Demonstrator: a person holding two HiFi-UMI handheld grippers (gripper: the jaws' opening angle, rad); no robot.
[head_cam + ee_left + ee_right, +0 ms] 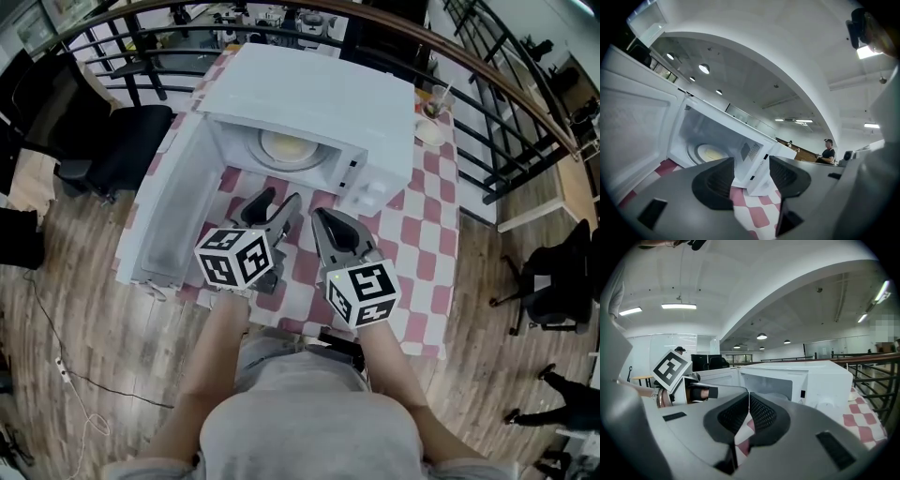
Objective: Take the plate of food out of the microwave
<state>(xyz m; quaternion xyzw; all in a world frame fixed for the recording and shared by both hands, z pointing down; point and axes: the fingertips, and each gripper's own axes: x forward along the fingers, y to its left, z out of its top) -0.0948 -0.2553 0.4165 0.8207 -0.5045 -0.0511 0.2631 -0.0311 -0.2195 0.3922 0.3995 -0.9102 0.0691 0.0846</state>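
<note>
A white microwave (323, 103) stands on the red-and-white checked table, its door (173, 202) swung open to the left. Inside, on the turntable, lies a pale plate of food (286, 148), also visible in the left gripper view as the plate (712, 153) deep in the cavity. My left gripper (281, 200) hangs in front of the opening, a short way from it, with its jaws open and nothing between them (751, 171). Beside it on the right, my right gripper (321, 216) is shut with its pads together and empty (748, 401), pointing at the microwave (825, 376).
A cup with a straw (436, 98) and a small bowl stand on the tablecloth (427, 225) right of the microwave. A black chair (127, 145) stands left of the table, and a curved railing (506, 84) runs behind it. A person (828, 152) sits far off.
</note>
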